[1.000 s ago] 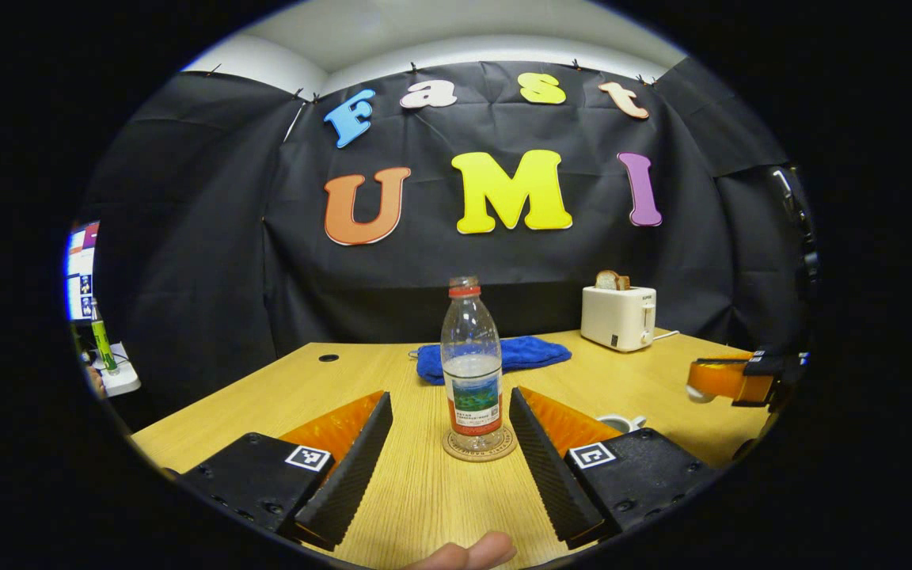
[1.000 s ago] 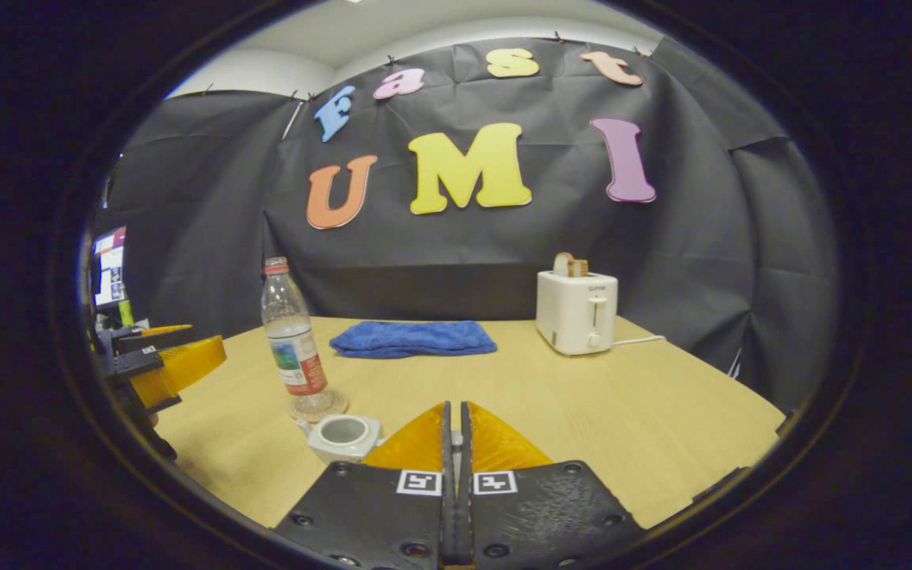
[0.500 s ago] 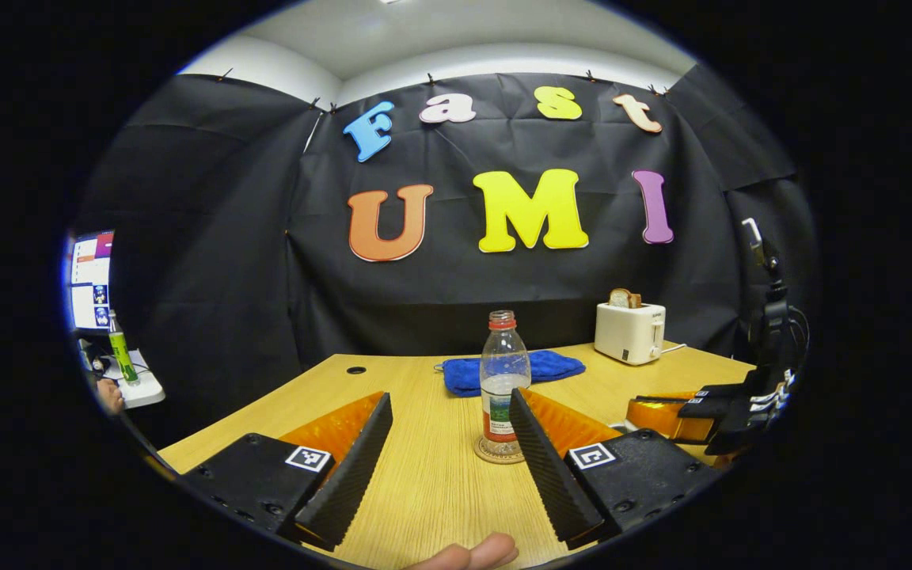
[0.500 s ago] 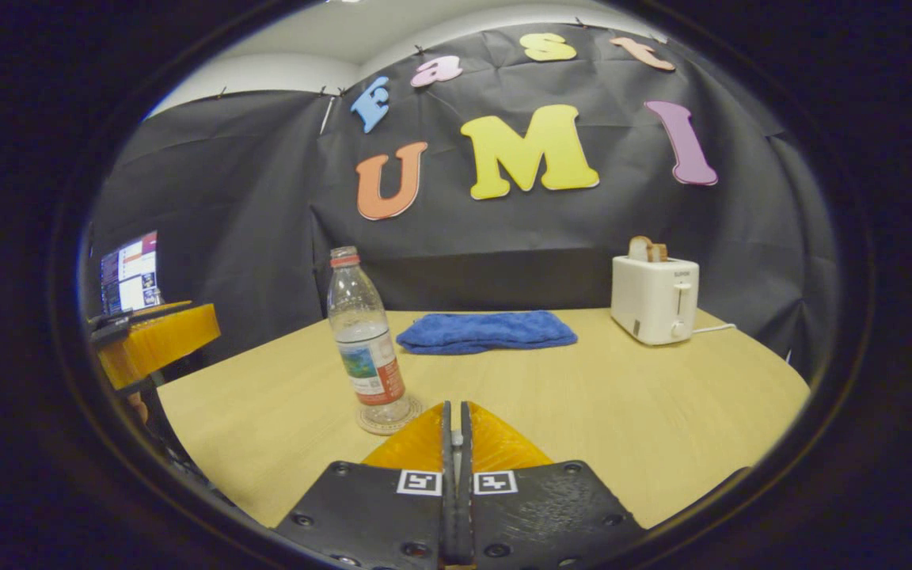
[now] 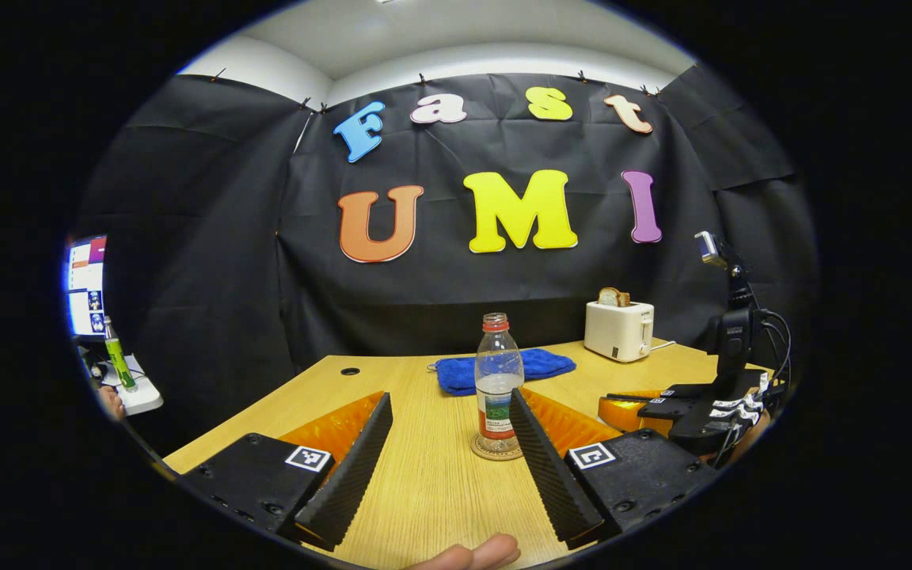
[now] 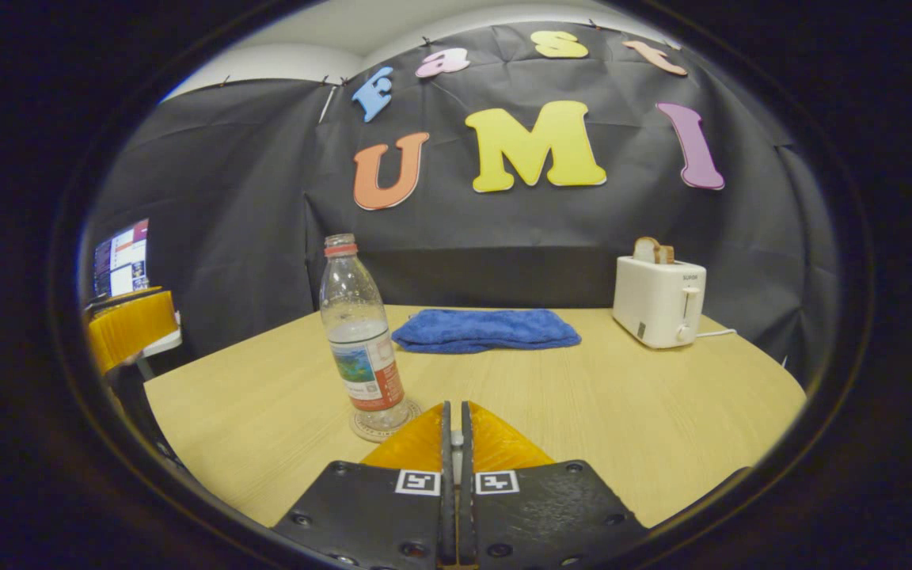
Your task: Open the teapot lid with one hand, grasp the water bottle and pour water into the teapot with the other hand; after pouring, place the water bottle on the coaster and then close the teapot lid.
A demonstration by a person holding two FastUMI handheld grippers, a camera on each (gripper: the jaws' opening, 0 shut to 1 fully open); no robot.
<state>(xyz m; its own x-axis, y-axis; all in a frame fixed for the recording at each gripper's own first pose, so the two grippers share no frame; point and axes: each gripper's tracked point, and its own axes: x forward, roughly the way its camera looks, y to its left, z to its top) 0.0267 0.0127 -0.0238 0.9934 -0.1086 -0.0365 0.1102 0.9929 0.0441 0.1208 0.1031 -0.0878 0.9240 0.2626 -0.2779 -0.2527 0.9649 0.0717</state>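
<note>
We see left gripper (image 5: 450, 431) spread wide, touching nothing; right gripper (image 6: 456, 431) pressed together. Water bottle (image 5: 499, 384) upright on coaster (image 5: 495, 451), frame centre, half-full.

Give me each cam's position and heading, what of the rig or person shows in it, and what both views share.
Left gripper view: rides on the left gripper, low over the table, facing the booth wall; its own open fingers frame the water bottle on the coaster; a fingertip shows at the bottom, the right gripper to the right.
Right gripper view: rides on the right gripper, fingers together, same heading; the left gripper shows at far left.
Shared: water bottle, coaster, blue towel, toaster.
</note>
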